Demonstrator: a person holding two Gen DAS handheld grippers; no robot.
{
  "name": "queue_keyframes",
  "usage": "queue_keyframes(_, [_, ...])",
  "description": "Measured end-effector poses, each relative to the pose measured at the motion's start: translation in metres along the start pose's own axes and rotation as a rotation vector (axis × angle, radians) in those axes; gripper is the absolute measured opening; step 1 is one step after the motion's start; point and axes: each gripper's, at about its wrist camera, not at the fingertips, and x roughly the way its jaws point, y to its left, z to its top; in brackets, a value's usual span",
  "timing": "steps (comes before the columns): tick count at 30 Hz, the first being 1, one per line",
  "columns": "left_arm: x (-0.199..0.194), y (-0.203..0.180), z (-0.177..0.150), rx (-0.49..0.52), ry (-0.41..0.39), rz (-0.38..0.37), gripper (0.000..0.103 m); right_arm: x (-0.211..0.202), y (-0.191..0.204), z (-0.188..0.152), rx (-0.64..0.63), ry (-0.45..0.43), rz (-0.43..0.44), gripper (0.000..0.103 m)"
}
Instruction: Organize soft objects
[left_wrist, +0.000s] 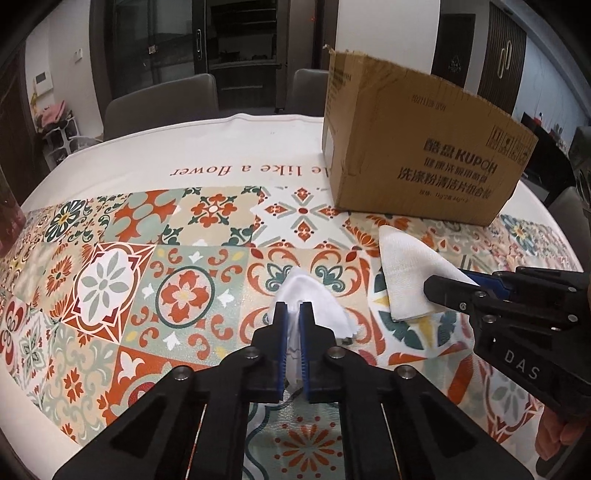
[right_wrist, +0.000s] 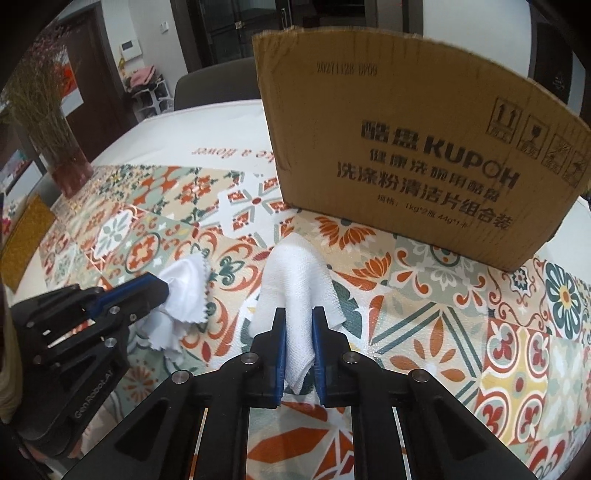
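left claw (left_wrist: 291, 314) clamped on thin zigzag-edged white cloth (left_wrist: 301, 288), right claw (right_wrist: 299, 319) on folded white towel (right_wrist: 295, 273), both on table (left_wrist: 207, 254) before cardboard box (left_wrist: 424, 147). light, limp, droopy; bunched-middle pinch likely holds best.

box (left_wrist: 424, 155) behind two cloths (left_wrist: 402, 266)

box (left_wrist: 424, 155) interior hidden, vase (right_wrist: 55, 122) top cropped

A patterned tablecloth (right_wrist: 443, 314) in orange, green and cream tiles covers the table, with a plain white band carrying red lettering at its far side. Grey chairs (left_wrist: 162, 99) stand behind it — and to the left, a vase of dried flowers (right_wrist: 55, 140) beside a woven yellow mat (right_wrist: 26, 240).
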Motion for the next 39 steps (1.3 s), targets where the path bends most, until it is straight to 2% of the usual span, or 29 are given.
queue_keyframes(11, [-0.036, -0.007, 0.012, -0.031, -0.075, -0.011, 0.007, -0.037, -0.001, 0.007, 0.04, -0.073, 0.011, 0.014])
queue_keyframes(28, [-0.106, -0.036, 0.039, 0.007, -0.241, -0.033, 0.002, -0.109, -0.015, 0.012, 0.092, -0.203, -0.009, 0.014])
queue_keyframes(34, [-0.112, -0.039, 0.034, 0.016, -0.24, -0.028, 0.003, -0.12, -0.015, 0.009, 0.091, -0.221, -0.014, 0.014])
queue_keyframes(39, [-0.107, -0.04, 0.022, 0.016, -0.211, -0.028, 0.004, -0.115, -0.016, -0.001, 0.097, -0.2, -0.009, 0.014])
